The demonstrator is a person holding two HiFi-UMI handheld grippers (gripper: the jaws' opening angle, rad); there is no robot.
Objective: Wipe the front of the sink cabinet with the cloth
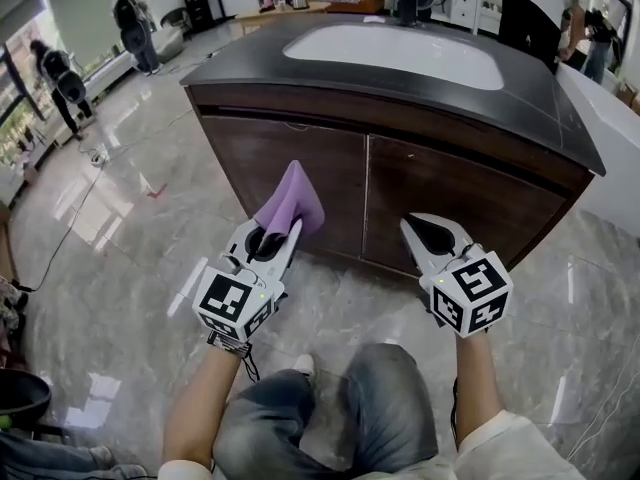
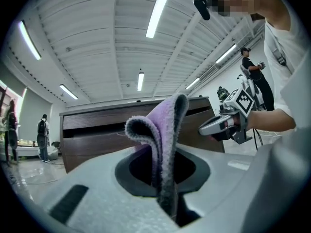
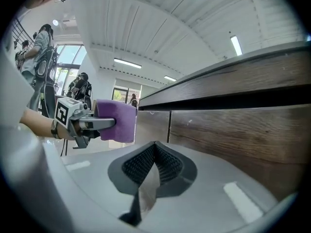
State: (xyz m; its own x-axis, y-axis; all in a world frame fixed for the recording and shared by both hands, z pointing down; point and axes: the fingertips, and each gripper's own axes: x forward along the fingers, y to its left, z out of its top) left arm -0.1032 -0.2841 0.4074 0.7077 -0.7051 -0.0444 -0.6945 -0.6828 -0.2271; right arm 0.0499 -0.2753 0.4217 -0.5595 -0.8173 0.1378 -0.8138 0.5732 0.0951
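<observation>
Left tongs [image 1: 278, 234]: clamped on the lower fold of a purple cloth [image 1: 292, 198], which stands up from them in front of the left door of the sink cabinet [image 1: 440, 193]. Right tongs [image 1: 432, 236]: closed, nothing between them, pointing toward the right door. Beyond: white sink [image 1: 400, 53] set in the cabinet's dark top

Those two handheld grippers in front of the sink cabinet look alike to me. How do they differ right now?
The left gripper is shut on a purple cloth; the right gripper is shut on nothing. The left gripper points at the left door, the right gripper at the right door. Both have their jaws together and face the front of the cabinet.
</observation>
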